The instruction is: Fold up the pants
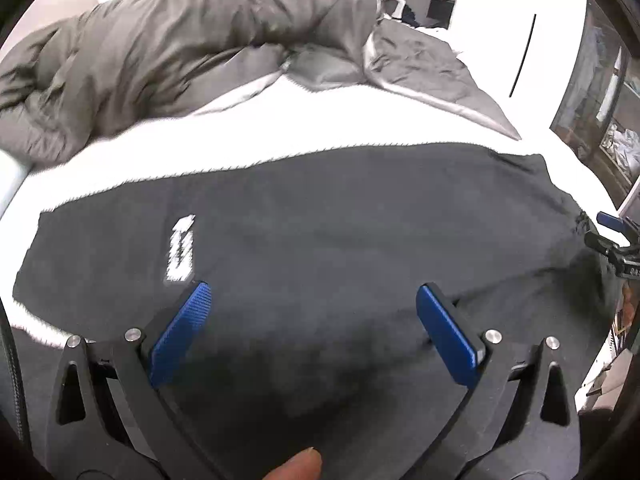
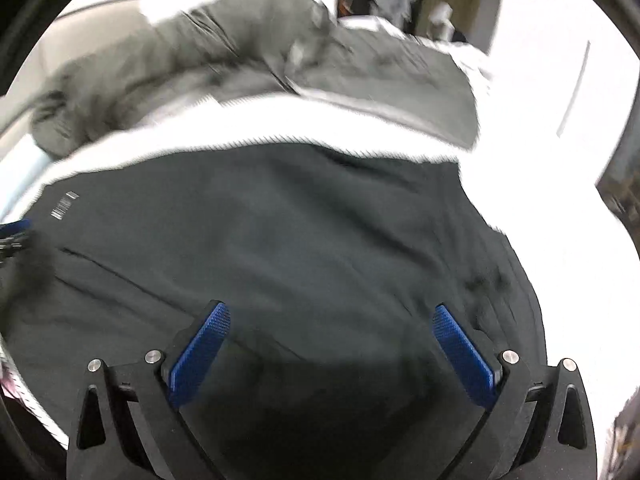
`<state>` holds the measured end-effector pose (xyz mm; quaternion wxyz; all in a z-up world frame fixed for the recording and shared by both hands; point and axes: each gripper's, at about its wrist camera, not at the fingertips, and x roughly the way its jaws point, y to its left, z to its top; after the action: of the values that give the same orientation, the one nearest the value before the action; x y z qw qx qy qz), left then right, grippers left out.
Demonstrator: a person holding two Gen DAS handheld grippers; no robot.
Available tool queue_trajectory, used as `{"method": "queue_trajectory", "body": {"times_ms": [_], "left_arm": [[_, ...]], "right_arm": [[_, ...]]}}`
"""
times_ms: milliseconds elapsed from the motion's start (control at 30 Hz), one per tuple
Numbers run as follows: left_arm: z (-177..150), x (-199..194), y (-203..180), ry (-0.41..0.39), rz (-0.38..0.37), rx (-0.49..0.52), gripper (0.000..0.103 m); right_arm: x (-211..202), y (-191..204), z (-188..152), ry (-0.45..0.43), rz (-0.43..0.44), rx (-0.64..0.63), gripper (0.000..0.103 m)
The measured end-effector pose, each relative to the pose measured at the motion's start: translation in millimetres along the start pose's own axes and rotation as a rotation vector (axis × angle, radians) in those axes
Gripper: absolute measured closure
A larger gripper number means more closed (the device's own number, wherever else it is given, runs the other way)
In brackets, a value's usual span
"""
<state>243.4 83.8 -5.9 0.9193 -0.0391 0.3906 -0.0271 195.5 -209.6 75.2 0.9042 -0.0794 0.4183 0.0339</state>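
While spread wide over black pants [image 1: 320, 220] at frame centre, left gripper [image 1: 314, 304] and right gripper [image 2: 331, 320] both released, grasping nothing.

One pair of pants [image 1: 320, 240] lies on one bed [image 1: 280, 120]. One duvet [image 1: 160, 52]. Two grippers, left [image 1: 313, 304] and right [image 2: 331, 322].

The right wrist view smears the grey duvet [image 2: 240, 52] and pants [image 2: 300, 232].
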Motion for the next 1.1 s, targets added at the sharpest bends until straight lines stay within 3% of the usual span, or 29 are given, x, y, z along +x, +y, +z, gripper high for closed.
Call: {"method": "queue_trajectory", "body": {"times_ms": [133,267,333,367,433,467,600,700,833,967,1100], "left_arm": [[33.9,42.5,-37.1,-0.004,0.031,0.048,0.001],[38.8,92.4,-70.1,0.113,-0.009,0.155,0.001],[33.0,113.3,-73.3,0.169,0.035,0.209,0.001],[32.0,120.6,-68.8,0.195,0.032,0.210,0.000],[31.9,125.8,-46.9,0.226,-0.025,0.150,0.000],[30.2,125.7,-36.7,0.230,-0.022,0.133,0.000],[31.5,121.6,16.3,0.214,0.137,0.047,0.000],[29.9,115.3,38.4,0.202,0.072,-0.041,0.001],[30.0,101.9,17.6,0.165,0.077,-0.004,0.001],[48.4,95.7,-16.0,0.122,0.019,0.010,0.001],[69.6,119.8,-58.9,0.135,-0.003,0.088,0.001]], "right_arm": [[30.3,38.0,39.1,0.011,0.058,-0.019,0.000],[94.5,76.8,67.7,0.107,0.062,-0.105,0.000],[120.6,85.9,60.8,0.166,0.050,-0.182,0.000],[132.7,81.6,55.2,0.212,0.014,-0.205,0.000],[136.2,52.4,50.3,0.228,0.071,-0.143,0.000],[135.1,34.8,51.0,0.235,0.047,-0.109,0.000],[127.0,-55.2,43.6,0.229,-0.193,0.036,0.000],[121.2,-83.5,40.5,0.207,-0.188,0.107,0.000],[111.6,-68.5,48.3,0.192,-0.215,0.043,0.000],[98.1,-36.2,66.7,0.130,-0.161,0.034,0.000],[124.8,8.4,94.0,0.145,-0.044,-0.012,0.000]]}}
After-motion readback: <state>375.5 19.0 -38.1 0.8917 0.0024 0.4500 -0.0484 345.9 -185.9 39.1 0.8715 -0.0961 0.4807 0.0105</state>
